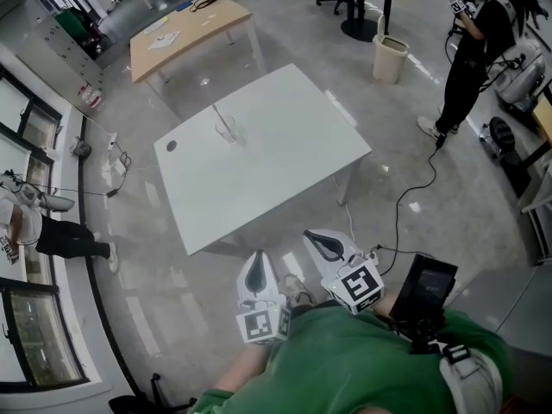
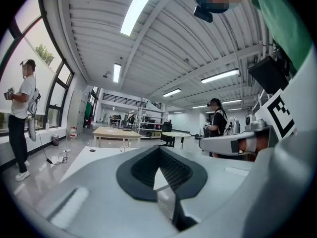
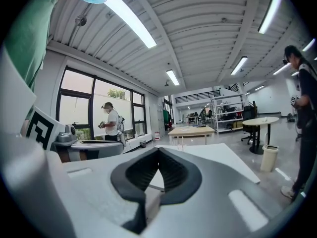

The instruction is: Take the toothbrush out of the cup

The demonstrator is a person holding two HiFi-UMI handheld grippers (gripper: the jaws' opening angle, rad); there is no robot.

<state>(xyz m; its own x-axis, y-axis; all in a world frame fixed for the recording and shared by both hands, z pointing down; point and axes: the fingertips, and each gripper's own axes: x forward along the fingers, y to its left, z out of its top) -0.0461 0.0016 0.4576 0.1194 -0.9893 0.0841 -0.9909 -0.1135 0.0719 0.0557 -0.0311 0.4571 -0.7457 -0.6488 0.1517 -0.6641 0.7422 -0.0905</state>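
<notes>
cup (image 1: 228, 132): stood on table (image 1: 285, 166), far-left part
toothbrush (image 1: 219, 115): stood in cup
left hand-held gripper (image 1: 256, 261): sat before table, beside right hand-held gripper (image 1: 315, 240)

The head camera looks steeply down from above the person onto the white table (image 1: 285, 171), which stands well ahead. Both gripper cameras sit low and near the person, side by side, facing level across that same table toward the far wooden table (image 1: 185, 28).
</notes>
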